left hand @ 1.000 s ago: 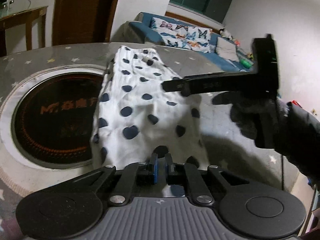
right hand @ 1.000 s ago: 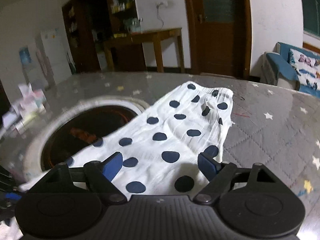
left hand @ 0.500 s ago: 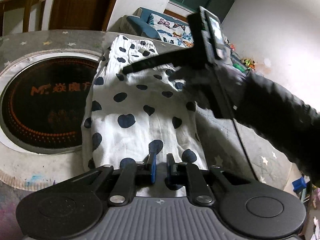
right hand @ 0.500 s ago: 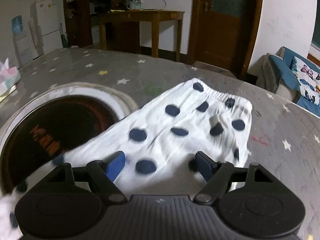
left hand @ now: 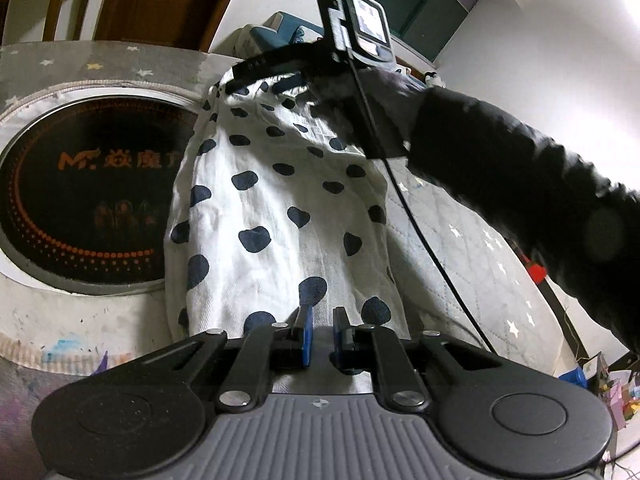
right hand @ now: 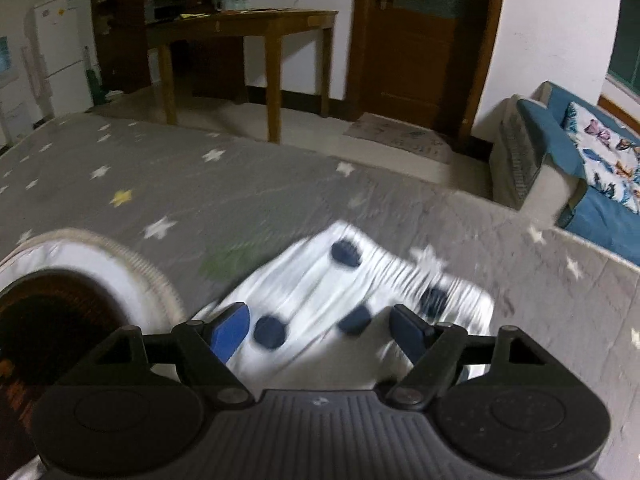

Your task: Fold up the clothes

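A white garment with dark blue spots lies lengthwise on the grey star-patterned table cover. My left gripper is shut on the garment's near hem, the cloth pinched between its blue pads. My right gripper is open, low over the garment's far end by the gathered waistband. In the left wrist view the right gripper reaches over that far end, held by a black-sleeved arm.
A round dark inset with orange lettering sits in the table left of the garment. A wooden table, a door and a blue sofa stand beyond the table's far edge.
My right gripper has travelled along the garment from its near part to the far waistband end, staying open. My left gripper has kept its grip on the near hem.
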Available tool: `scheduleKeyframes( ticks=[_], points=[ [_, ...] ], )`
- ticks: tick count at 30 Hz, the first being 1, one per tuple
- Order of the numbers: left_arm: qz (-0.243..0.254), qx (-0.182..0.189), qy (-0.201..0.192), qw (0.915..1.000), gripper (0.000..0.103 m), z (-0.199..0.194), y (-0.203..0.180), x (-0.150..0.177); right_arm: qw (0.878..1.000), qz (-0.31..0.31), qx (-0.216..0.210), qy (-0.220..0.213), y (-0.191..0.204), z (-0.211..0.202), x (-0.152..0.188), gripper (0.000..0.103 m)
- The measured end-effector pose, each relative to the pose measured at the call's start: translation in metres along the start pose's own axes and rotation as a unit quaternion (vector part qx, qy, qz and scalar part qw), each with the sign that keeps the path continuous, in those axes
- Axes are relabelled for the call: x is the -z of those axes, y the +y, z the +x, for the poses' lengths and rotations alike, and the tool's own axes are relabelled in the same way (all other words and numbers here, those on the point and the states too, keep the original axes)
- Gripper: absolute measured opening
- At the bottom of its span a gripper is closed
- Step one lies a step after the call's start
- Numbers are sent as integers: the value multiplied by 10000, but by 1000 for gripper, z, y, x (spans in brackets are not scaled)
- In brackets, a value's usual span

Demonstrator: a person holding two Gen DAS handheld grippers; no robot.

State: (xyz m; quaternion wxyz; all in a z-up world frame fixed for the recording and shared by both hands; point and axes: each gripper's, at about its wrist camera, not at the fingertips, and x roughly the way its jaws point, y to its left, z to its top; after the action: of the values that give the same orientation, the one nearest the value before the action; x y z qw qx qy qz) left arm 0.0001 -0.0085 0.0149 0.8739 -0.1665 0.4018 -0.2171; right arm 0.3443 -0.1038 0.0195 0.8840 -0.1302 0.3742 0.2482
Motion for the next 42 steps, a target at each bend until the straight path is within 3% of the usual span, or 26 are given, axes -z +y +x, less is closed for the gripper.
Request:
scheduleKeyframes(
  ticks=[8, 16, 20, 24, 27, 29, 33, 37, 40, 42],
  points=[
    [-79, 46, -20, 10000, 12, -2, 0, 3, 9996, 48, 256, -106, 2, 21, -20, 79],
    [-93, 58, -32, 9999, 12, -2, 1, 3, 9976, 463, 201, -465, -45, -30, -17, 73],
    [-101, 64, -44, 9999, 12, -2, 1, 2, 9967, 713, -112, -373, -60, -39, 1, 55],
    [-86, 51, -40, 9999, 12, -1, 1, 3, 9979, 445, -435, -176, -50, -27, 22, 39],
    [-73, 41, -36, 10000, 12, -1, 1, 3, 9989, 374, -200, -181, -48, -20, 31, 35],
    [-65, 35, -33, 10000, 12, -1, 1, 3, 9977, 650, -10, -173, -60, -17, 26, 32],
    [-54, 26, -30, 10000, 12, 0, 1, 3, 9954, 889, 145, -318, -79, -26, 22, 31],
    [-53, 23, -29, 10000, 12, 1, 1, 2, 9946, 923, -127, -451, -76, -46, 29, 32],
    [-52, 21, -28, 10000, 12, 2, 2, 2, 9972, 645, -309, -219, -64, -48, 40, 32],
    [-52, 19, -28, 10000, 12, 2, 2, 1, 9991, 415, -116, -31, -57, -38, 47, 33]
  ],
)
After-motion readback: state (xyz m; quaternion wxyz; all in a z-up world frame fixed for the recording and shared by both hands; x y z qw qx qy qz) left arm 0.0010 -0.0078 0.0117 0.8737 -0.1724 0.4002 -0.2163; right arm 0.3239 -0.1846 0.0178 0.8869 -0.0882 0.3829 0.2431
